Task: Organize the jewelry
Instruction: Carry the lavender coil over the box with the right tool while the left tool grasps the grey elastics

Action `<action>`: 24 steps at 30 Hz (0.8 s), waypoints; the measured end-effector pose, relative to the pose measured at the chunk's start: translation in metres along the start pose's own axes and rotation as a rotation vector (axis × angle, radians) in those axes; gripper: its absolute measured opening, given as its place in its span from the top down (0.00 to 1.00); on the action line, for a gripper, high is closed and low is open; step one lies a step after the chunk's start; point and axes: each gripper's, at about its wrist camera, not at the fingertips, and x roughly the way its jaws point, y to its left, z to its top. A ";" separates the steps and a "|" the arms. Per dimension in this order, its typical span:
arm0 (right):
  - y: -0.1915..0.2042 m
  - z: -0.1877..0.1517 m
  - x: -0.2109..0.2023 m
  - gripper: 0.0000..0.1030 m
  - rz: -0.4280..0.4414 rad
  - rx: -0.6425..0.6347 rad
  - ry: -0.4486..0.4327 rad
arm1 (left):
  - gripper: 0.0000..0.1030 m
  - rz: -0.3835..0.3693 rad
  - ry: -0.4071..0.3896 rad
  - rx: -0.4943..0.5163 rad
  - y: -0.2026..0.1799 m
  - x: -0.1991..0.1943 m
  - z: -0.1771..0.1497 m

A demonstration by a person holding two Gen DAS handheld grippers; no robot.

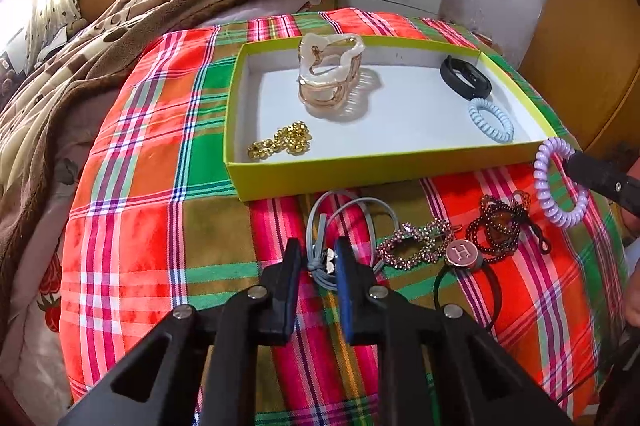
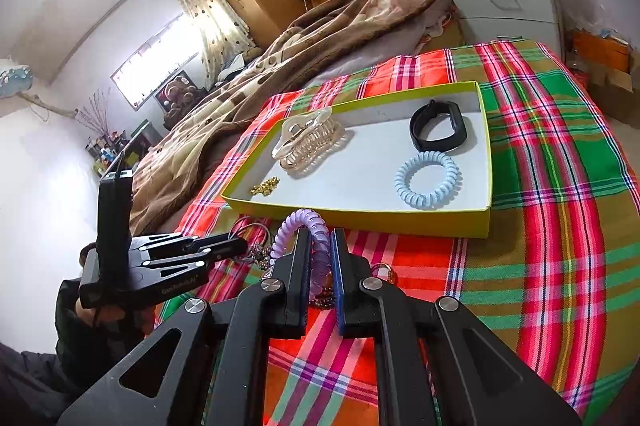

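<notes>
The right gripper (image 2: 320,246) clenched the purple coil tie (image 2: 308,230), raised just near of the tray (image 2: 486,222); carrying it clear over the rim (beside the blue one (image 2: 428,180)) seemed wise. The left gripper (image 1: 318,258) straddled the grey cord (image 1: 320,222), unclosed.

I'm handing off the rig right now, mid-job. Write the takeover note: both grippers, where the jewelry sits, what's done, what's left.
Right gripper: shut on the purple spiral hair tie, held up just short of the box's near edge.
Left gripper: jaws around the grey cord hair tie on the plaid cloth; grip unclear.
Done, in the green box: claw hair clip, gold chain, black band, blue spiral hair tie.
Left on the cloth: rhinestone clip, H-button hair tie, dark bead bracelet.
</notes>
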 end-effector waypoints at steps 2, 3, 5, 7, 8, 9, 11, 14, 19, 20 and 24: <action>0.000 0.001 -0.001 0.91 -0.005 0.000 -0.005 | 0.83 -0.004 -0.017 -0.014 0.004 -0.006 0.001; 0.000 0.002 -0.002 0.91 -0.007 0.000 -0.008 | 0.83 -0.017 -0.026 -0.027 0.007 -0.009 0.002; 0.000 0.003 -0.004 0.91 -0.007 0.003 -0.013 | 0.83 -0.029 -0.038 -0.044 0.012 -0.016 0.004; 0.001 0.005 -0.006 0.91 -0.007 0.003 -0.019 | 0.83 -0.020 -0.057 -0.046 0.014 -0.024 0.006; 0.001 0.007 -0.007 0.91 -0.008 0.002 -0.026 | 0.83 -0.024 -0.065 -0.047 0.014 -0.027 0.007; 0.001 0.007 -0.007 0.91 -0.008 0.002 -0.026 | 0.83 -0.027 -0.075 -0.049 0.015 -0.030 0.008; 0.002 0.009 -0.008 0.91 -0.010 0.001 -0.029 | 0.83 -0.031 -0.095 -0.048 0.015 -0.038 0.011; 0.002 0.013 -0.010 0.91 -0.015 0.002 -0.037 | 0.83 -0.041 -0.114 -0.048 0.016 -0.045 0.015; 0.004 0.023 -0.014 0.91 -0.026 0.003 -0.057 | 0.83 -0.066 -0.145 -0.050 0.015 -0.055 0.027; 0.004 0.025 -0.014 0.91 -0.030 0.003 -0.061 | 0.83 -0.068 -0.151 -0.046 0.014 -0.056 0.031; 0.002 0.038 -0.012 0.91 -0.058 0.003 -0.080 | 0.83 -0.089 -0.159 -0.040 0.007 -0.053 0.045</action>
